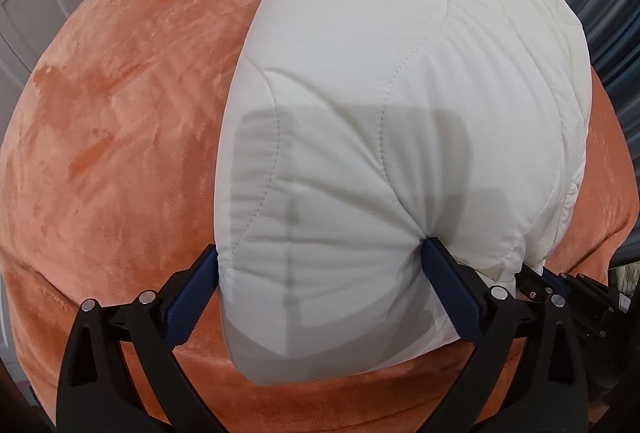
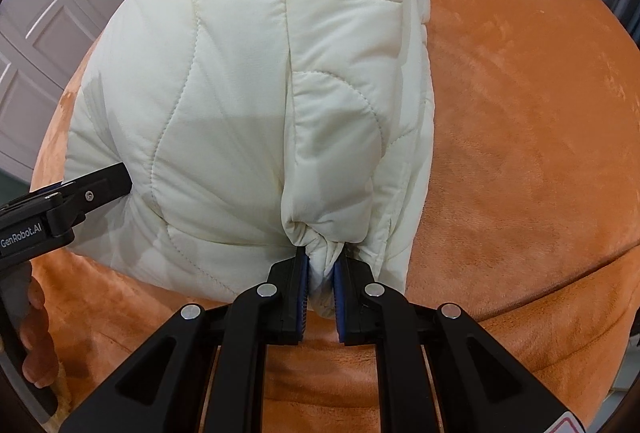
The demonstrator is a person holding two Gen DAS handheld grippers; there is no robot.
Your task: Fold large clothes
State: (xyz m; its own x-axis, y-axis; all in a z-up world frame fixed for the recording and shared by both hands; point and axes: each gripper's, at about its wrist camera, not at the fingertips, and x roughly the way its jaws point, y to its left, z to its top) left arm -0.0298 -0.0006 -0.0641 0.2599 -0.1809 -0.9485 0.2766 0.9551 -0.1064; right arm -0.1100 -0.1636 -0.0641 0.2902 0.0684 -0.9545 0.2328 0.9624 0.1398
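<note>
The jaws of the left gripper [image 1: 322,265] stand wide, its blue pads on either side of the near left corner of the white quilted jacket [image 1: 400,105], not pressing it. The puffy jacket, with curved stitch lines, lies folded on the orange plush blanket [image 1: 120,121]. At its near right corner, the right gripper [image 2: 322,273] is narrow, pinching a bunch of the fabric.

The left hand-held gripper [image 1: 320,253] points steeply down, jaws spread wide. The right hand-held gripper [image 2: 322,261], angled likewise, is clamped tight on bunched fabric.
</note>
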